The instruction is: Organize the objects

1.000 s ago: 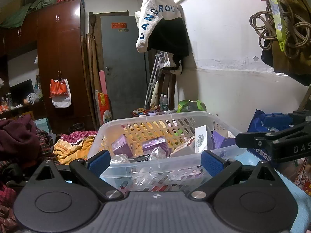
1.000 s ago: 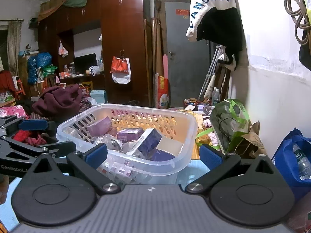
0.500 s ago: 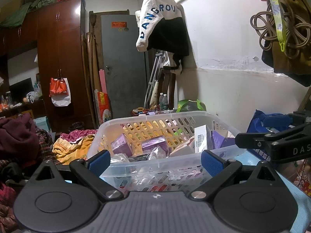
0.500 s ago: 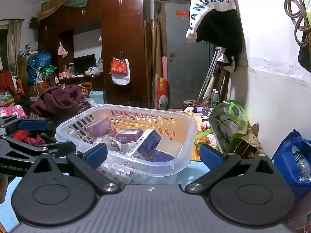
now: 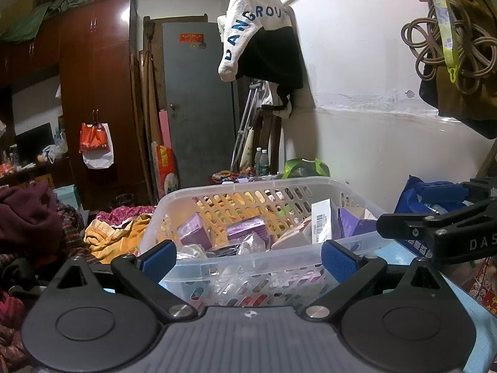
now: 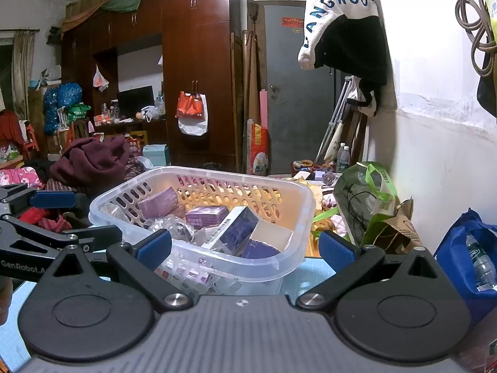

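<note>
Two hand-held grippers face one translucent plastic basket [image 5: 264,186] that sits on a light blue desk [image 6: 313,272]. From the left wrist view, the left hand-held gripper [image 5: 248,256] has its blue-padded fingers [image 5: 337,261] spread wide with nothing between them, its tips just short of the basket's near wall at 12 o'clock. From the right wrist view, the right hand-held gripper [image 6: 245,247] is likewise spread wide and holds nothing, with the basket at about 11 o'clock ahead of it. Inside the basket lie several purple boxes [image 6: 206,216], a white box with a barcode [image 6: 236,230] and crinkled clear wrap [image 6: 169,227]. At 3 o'clock of the basket stands a green bag [image 6: 369,199], and farther right a blue bag [image 6: 472,258] with a water bottle [image 6: 480,264] in it.
</note>
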Demonstrator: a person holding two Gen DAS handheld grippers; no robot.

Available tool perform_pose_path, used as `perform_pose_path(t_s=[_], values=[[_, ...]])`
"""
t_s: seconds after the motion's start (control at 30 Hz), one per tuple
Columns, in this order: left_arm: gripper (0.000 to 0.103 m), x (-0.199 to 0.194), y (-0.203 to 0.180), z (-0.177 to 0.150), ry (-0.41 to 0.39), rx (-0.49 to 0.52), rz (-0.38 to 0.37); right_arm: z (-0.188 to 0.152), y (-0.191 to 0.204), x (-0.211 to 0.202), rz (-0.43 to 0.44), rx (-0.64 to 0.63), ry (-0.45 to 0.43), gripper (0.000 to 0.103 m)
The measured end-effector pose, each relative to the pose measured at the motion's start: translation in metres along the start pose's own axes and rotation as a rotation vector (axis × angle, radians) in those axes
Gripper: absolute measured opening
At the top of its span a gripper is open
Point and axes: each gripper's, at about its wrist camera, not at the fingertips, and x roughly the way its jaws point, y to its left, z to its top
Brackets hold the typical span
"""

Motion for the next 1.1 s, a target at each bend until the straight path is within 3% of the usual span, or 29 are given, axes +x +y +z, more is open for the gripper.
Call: perform_pose_path(t_s=[1.1], values=[[0.101, 0.0061, 0.0002, -0.0027, 0.012, -0.018, 0.006, -0.0024, -0.0016, 0.0022, 0.001, 0.001, 0.006, 0.103]])
